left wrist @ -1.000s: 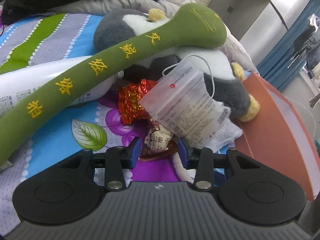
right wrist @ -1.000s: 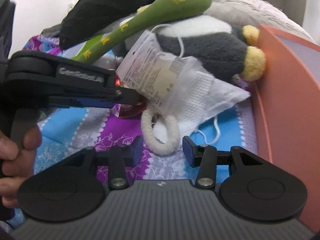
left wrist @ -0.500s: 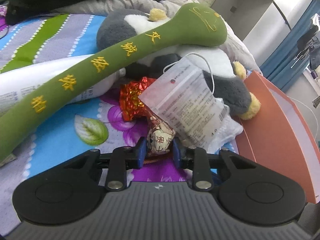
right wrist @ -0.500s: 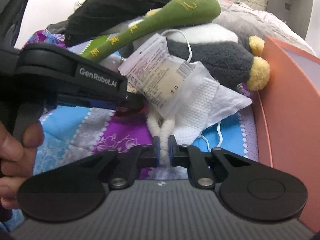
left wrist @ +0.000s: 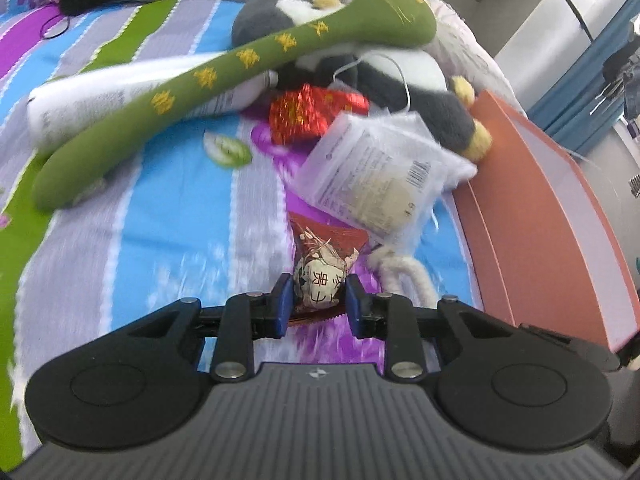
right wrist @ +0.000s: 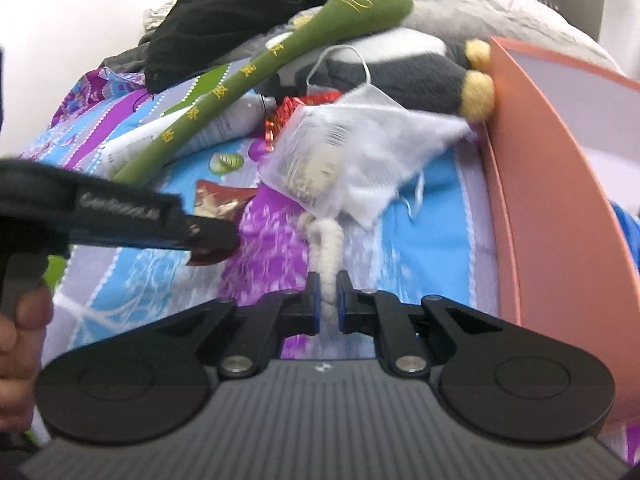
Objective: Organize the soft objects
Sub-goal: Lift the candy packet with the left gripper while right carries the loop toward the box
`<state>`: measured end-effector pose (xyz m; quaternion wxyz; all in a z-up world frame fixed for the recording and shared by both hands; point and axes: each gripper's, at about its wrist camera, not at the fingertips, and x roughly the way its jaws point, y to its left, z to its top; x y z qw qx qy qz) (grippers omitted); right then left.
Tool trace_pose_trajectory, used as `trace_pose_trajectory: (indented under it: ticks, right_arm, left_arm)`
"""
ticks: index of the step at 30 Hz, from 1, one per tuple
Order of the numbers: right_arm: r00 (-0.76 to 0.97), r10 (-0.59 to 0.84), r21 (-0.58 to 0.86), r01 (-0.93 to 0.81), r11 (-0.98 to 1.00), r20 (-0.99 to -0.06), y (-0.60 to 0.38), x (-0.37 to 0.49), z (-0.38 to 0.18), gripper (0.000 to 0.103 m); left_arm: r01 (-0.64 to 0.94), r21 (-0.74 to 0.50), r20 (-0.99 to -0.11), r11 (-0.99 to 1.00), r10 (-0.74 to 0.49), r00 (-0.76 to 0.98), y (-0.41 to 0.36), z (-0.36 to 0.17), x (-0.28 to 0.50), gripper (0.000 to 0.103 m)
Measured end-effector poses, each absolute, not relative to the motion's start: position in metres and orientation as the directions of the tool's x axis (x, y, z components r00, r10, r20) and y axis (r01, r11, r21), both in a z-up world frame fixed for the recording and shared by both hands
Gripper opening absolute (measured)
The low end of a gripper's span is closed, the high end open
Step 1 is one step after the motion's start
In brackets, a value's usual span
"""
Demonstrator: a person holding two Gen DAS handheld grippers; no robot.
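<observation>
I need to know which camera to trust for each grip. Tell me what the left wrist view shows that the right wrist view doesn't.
Only the left wrist view shows the left gripper pressing its pads on the printed snack packet.

Only the right wrist view shows the right gripper pinching the white fuzzy loop, and a hand holding the other tool.

Both show the green plush stick, clear sachet and orange box.

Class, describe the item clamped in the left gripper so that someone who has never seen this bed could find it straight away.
Start at the orange box along the bed's edge, then move to the clear packet lying beside it. Just below the packet, the left gripper is shut on a small candy. Unlike the shiny red wrapper farther back, it is cream with dark printed characters and a red-brown twisted end.
</observation>
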<state>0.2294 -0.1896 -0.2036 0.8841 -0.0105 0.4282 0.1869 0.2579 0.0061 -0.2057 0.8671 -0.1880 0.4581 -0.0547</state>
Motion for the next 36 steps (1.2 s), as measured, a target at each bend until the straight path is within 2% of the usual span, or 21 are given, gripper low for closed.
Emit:
trace_pose_trajectory:
  ticks: [12, 15, 17, 20, 32, 33, 34, 35, 36]
  right_arm:
    - [0.553, 0.272, 0.131, -0.282, 0.951, -0.788, -0.209, 0.181, -0.198, 0.014]
    - [0.561, 0.271, 0.124, -0.286, 0.95, -0.782, -0.21, 0.178, -0.193, 0.025]
    - [0.577, 0.271, 0.107, -0.303, 0.947, -0.77, -0.209, 0.175, -0.187, 0.043]
    - [0.594, 0.265, 0.069, -0.331, 0.941, -0.76, -0.203, 0.17, -0.182, 0.049]
    - [0.599, 0.242, -0.043, -0.421, 0.906, -0.763, -0.172, 0.187, -0.204, 0.047]
    - [0.592, 0.234, -0.049, -0.421, 0.906, -0.771, -0.169, 0.193, -0.208, 0.044]
    - [0.582, 0.232, -0.045, -0.422, 0.905, -0.78, -0.168, 0.198, -0.211, 0.036]
    - [0.572, 0.233, -0.038, -0.421, 0.906, -0.786, -0.167, 0.204, -0.213, 0.022]
    - [0.563, 0.231, -0.032, -0.418, 0.908, -0.794, -0.167, 0.21, -0.214, 0.017]
  left_arm:
    - [-0.082, -0.387, -0.789, 0.918, -0.284, 0.546, 0.004, -0.197, 0.191, 0.032]
    - [-0.085, -0.389, -0.786, 0.917, -0.282, 0.551, 0.006, -0.192, 0.18, 0.032]
    - [-0.09, -0.392, -0.783, 0.916, -0.281, 0.555, 0.007, -0.189, 0.175, 0.032]
    - [-0.093, -0.397, -0.775, 0.913, -0.279, 0.568, 0.009, -0.185, 0.17, 0.032]
    - [-0.144, -0.394, -0.801, 0.908, -0.262, 0.538, 0.022, -0.204, 0.187, 0.032]
    - [-0.146, -0.394, -0.805, 0.907, -0.264, 0.532, 0.023, -0.206, 0.192, 0.032]
    - [-0.148, -0.393, -0.809, 0.908, -0.265, 0.524, 0.024, -0.208, 0.198, 0.032]
    - [-0.149, -0.39, -0.814, 0.909, -0.265, 0.516, 0.025, -0.21, 0.206, 0.032]
    - [-0.149, -0.387, -0.819, 0.91, -0.265, 0.509, 0.026, -0.212, 0.213, 0.032]
